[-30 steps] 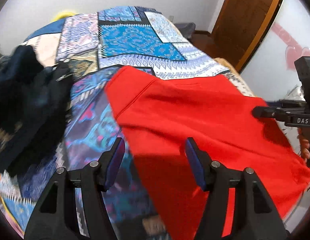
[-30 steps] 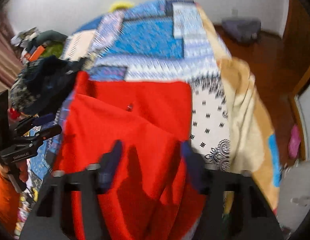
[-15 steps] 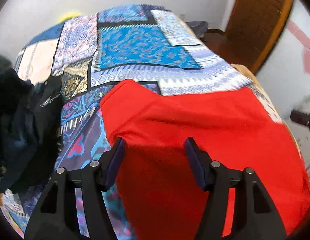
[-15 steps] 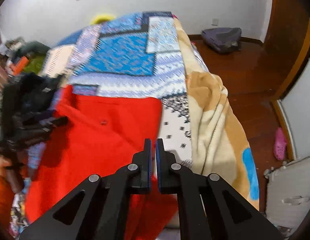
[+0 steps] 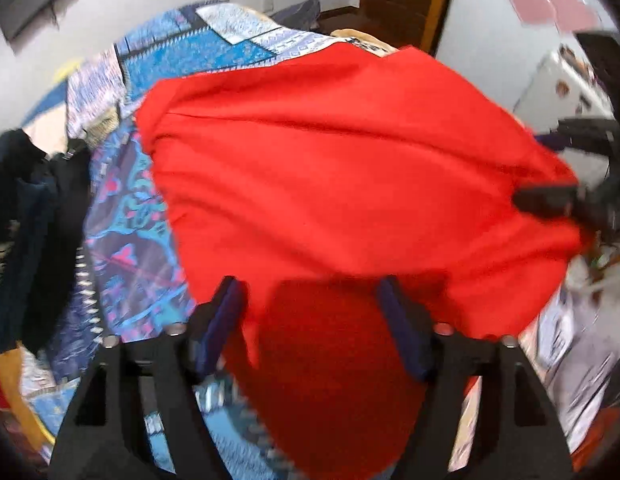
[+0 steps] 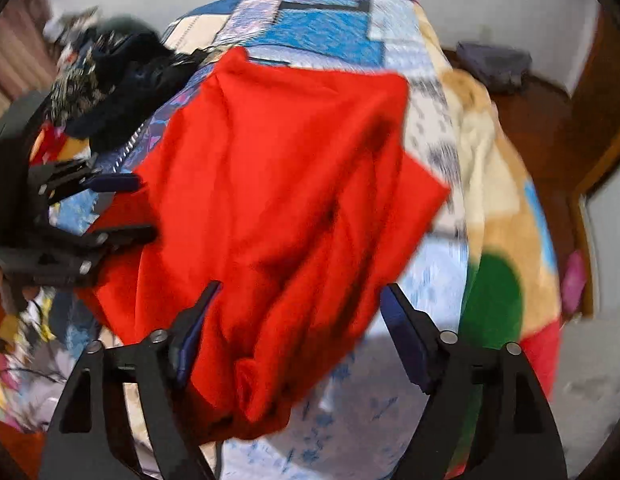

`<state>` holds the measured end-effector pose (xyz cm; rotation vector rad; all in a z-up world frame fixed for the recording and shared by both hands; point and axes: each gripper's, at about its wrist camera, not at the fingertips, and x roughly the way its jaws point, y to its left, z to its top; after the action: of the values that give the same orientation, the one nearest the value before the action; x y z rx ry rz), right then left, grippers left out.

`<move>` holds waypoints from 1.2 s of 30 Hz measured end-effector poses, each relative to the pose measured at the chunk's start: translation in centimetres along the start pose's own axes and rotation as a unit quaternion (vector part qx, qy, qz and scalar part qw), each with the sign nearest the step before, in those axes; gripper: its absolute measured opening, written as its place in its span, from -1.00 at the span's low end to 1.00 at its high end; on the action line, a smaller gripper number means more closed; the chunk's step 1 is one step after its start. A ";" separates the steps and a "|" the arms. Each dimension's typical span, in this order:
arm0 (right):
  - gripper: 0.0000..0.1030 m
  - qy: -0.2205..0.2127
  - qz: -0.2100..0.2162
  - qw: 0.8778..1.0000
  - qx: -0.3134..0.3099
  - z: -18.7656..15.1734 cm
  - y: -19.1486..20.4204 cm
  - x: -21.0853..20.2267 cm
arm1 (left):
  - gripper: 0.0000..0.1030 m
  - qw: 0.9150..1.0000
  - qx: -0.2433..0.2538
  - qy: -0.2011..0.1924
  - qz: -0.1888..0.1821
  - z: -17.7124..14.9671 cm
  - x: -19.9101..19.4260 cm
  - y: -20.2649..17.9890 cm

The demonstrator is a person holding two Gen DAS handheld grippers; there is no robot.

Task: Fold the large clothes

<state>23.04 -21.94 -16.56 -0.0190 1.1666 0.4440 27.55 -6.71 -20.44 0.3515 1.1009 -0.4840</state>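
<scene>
A large red garment (image 5: 341,176) lies rumpled on the patterned bedspread (image 5: 126,240), its near edge hanging off the bed. It also shows in the right wrist view (image 6: 286,208). My left gripper (image 5: 313,300) is open, its fingers wide apart over the garment's near edge, with red cloth between them but not pinched. My right gripper (image 6: 298,300) is open over the garment's near corner. Each gripper shows in the other's view: the right one (image 5: 549,200) at the garment's right edge, the left one (image 6: 102,208) at its left edge. Both frames are blurred.
A heap of dark clothes (image 5: 30,216) lies on the bed's left side, also visible in the right wrist view (image 6: 122,76). A beige blanket (image 6: 493,184) drapes over the bed's right edge. A wooden door (image 5: 405,4) and white wall stand behind.
My right gripper was shut half a second ago and is now open. The red garment has bunched up toward me and both cameras have swung closer over it.
</scene>
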 end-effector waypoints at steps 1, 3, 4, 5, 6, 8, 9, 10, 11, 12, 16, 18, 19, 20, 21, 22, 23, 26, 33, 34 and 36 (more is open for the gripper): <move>0.50 -0.001 0.010 1.000 0.016 -0.5 -0.6 -0.3 | 0.45 1.000 0.009 -0.005 0.007 -0.7 -0.6 -0.4; 0.51 -0.006 0.013 0.999 0.028 -1.4 -1.1 -0.8 | 0.49 1.000 0.011 -0.010 0.005 -1.5 -1.2 -0.4; 0.52 -0.009 0.012 0.999 0.028 -1.8 -1.0 -1.0 | 0.49 1.000 0.007 -0.008 0.003 -1.9 -1.4 -0.4; 0.52 -0.009 0.010 1.000 0.026 -2.2 -1.0 -1.3 | 0.49 1.000 0.000 -0.008 0.001 -2.3 -1.6 -0.2; 0.52 -0.007 0.009 1.000 0.022 -2.5 -0.9 -1.6 | 0.49 1.000 -0.007 -0.009 -0.001 -2.5 -1.8 0.1; 0.52 -0.007 0.003 1.000 0.021 -2.5 -0.8 -2.1 | 0.49 1.000 -0.021 -0.016 -0.002 -2.5 -2.6 1.1; 0.52 -0.012 0.002 1.000 0.023 -2.2 -0.6 -2.6 | 0.49 0.999 -0.027 -0.022 0.003 -2.5 -3.0 1.2; 0.52 -0.018 0.004 1.000 0.026 -1.7 -0.6 -2.9 | 0.49 0.999 -0.040 -0.033 0.014 -2.3 -3.7 1.9; 0.56 -0.029 0.010 0.999 0.033 -1.1 -0.6 -3.6 | 0.49 0.998 -0.051 -0.041 0.023 -2.3 -4.2 2.2; 0.56 -0.039 0.014 0.998 0.040 -0.5 -0.7 -4.1 | 0.49 0.996 -0.063 -0.048 0.031 -2.1 -4.6 2.8; 0.60 -0.069 0.037 0.994 0.079 1.7 -1.0 -4.4 | 0.49 0.987 -0.149 -0.063 0.015 -1.1 -4.8 6.5; 0.61 -0.062 0.049 0.990 0.117 2.7 -1.8 -3.0 | 0.49 0.981 -0.186 -0.053 -0.012 -0.9 -3.8 7.8; 0.61 -0.054 0.054 0.988 0.134 3.0 -2.3 -2.1 | 0.49 0.976 -0.210 -0.042 -0.034 -0.8 -2.6 8.7; 0.61 -0.041 0.058 0.986 0.153 3.2 -3.0 -1.0 | 0.49 0.971 -0.230 -0.031 -0.050 -0.7 -1.6 9.4; 0.61 -0.024 0.061 0.983 0.171 3.4 -3.7 0.3 | 0.49 0.967 -0.245 -0.023 -0.063 -0.7 -0.9 9.9; 0.61 -0.007 0.064 0.979 0.191 3.5 -4.6 1.7 | 0.49 0.958 -0.271 -0.010 -0.095 -0.8 0.5 10.7; 0.62 -0.002 0.074 0.976 0.204 3.4 -5.0 2.4 | 0.49 0.951 -0.287 -0.002 -0.116 -1.0 1.4 11.0; 0.67 -0.008 0.095 0.972 0.213 3.8 -5.6 3.1 | 0.49 0.926 -0.330 0.014 -0.185 -1.2 4.0 12.1; 0.61 -0.016 0.117 0.975 0.187 6.2 -5.0 4.1 | 0.49 0.901 -0.353 -0.010 -0.252 0.1 6.7 11.9; 0.58 -0.014 0.118 0.975 0.185 6.5 -4.9 4.4 | 0.49 0.896 -0.361 -0.016 -0.260 0.1 6.9 12.0; 0.17 -0.008 0.105 0.977 0.186 6.9 -4.7 4.9 | 0.29 0.888 -0.372 -0.022 -0.268 0.2 7.2 12.3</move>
<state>32.33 -22.93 -19.17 0.4361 1.2269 0.4045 36.94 2.20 -26.52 -0.6563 1.2507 -0.5056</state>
